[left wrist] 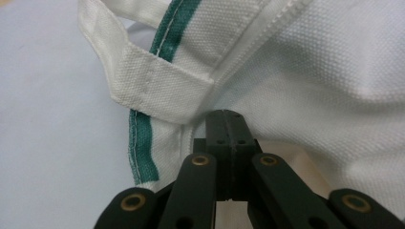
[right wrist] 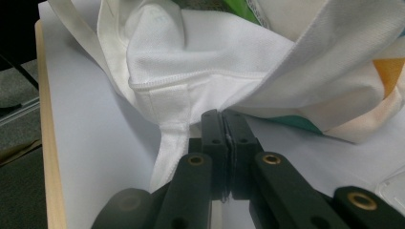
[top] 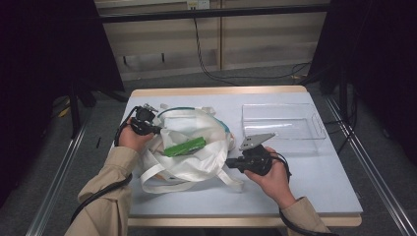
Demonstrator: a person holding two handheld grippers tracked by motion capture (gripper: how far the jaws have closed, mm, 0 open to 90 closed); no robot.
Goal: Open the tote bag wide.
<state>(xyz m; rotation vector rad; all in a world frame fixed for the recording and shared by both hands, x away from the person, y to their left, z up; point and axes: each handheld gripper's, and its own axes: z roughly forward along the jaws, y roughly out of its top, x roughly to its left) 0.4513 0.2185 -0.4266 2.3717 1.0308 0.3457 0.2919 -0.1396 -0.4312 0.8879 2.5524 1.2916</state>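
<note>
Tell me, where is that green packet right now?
In the high view, the green packet pokes out of the white tote bag's open mouth, left of the table's centre, between the two grippers and left of the clear plastic tray.

Both forearms (top: 105, 196) come in from the bottom of the high view, in tan sleeves, elbows bent and wrists angled inward toward each other. The left hand (top: 132, 138) is wrapped around the left gripper (top: 156, 130), held farther out over the table than the other — its jaws are pressed together, and in the left gripper view white fabric sits right at the tips. The right hand (top: 270, 176) cups the right gripper (top: 229, 163) from underneath, pointing it to the left, the grey three-cornered plate (top: 255, 141) on top tilted up. Its jaws are closed tight too, tips right against white cloth. A black cable trails from each wrist.
</note>
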